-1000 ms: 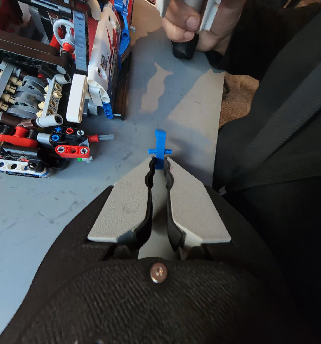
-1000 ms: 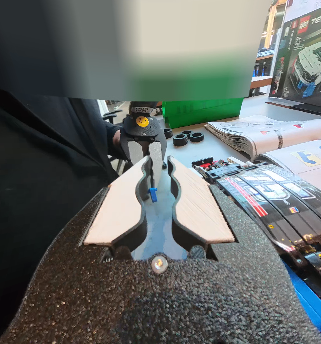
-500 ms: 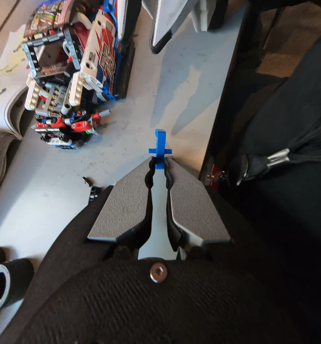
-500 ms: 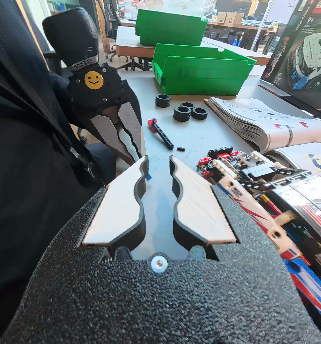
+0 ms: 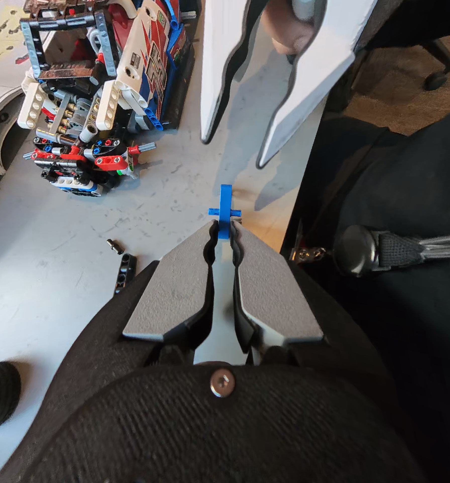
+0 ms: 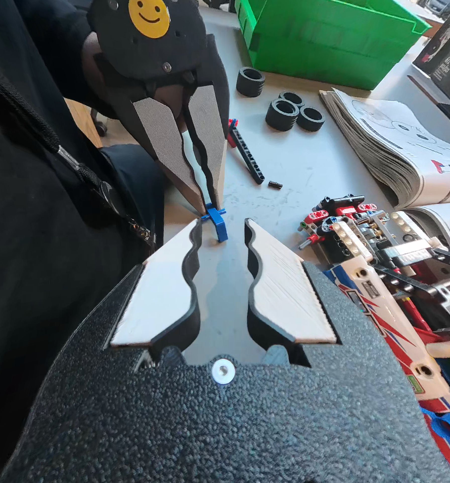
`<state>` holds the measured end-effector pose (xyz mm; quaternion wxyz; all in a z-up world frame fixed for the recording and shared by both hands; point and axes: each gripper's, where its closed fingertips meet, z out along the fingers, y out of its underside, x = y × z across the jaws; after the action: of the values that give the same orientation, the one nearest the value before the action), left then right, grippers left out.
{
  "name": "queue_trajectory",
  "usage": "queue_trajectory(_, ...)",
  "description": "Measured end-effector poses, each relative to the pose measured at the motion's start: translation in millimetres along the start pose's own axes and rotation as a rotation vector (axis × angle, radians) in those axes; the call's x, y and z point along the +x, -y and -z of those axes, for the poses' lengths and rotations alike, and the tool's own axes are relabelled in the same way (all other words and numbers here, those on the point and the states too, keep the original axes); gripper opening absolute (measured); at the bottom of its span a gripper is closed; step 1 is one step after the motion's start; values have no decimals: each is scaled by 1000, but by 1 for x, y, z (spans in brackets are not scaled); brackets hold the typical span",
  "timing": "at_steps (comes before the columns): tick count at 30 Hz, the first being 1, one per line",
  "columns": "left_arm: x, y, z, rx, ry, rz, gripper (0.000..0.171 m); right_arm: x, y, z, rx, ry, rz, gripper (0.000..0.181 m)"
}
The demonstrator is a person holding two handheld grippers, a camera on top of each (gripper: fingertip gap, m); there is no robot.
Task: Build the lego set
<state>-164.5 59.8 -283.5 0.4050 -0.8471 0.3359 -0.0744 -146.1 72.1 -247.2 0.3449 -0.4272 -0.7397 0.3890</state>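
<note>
My left gripper (image 5: 224,222) is shut on a small blue lego piece (image 5: 225,206) with a cross pin through it, and holds it just above the grey table near its edge. In the right wrist view the left gripper (image 6: 209,203) points down with the blue piece (image 6: 217,222) at its tips. My right gripper (image 6: 222,222) is open and empty, and its tips flank the blue piece without touching it. It also shows open in the left wrist view (image 5: 233,153). The part-built lego car (image 5: 88,104) stands on the table, also in the right wrist view (image 6: 375,261).
A black beam (image 6: 246,156) and a black pin (image 6: 275,184) lie on the table (image 6: 297,162). Several black tyres (image 6: 291,115), a green bin (image 6: 323,39) and an instruction booklet (image 6: 401,146) are farther back. The table edge (image 5: 294,209) and a person's dark clothing are beside the grippers. The tips of one gripper are about 5 cm away from the tips of the other.
My right gripper has moved in towards the blue piece, so its open tips now sit on either side of it. The left gripper still holds the piece, now lower over the table.
</note>
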Motion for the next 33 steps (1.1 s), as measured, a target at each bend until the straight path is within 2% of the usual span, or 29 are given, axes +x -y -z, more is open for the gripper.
queue_trajectory(9,-3,8,-5,1,-29,-59,6,1,-3,-9,-37,25,-4,35)
queue_trajectory(20,-3,11,-13,-4,24,-222,6,4,-8,-13,-73,24,-20,34)
queue_trajectory(33,-10,8,-13,-8,32,-213,6,9,-6,-11,-51,17,-50,32)
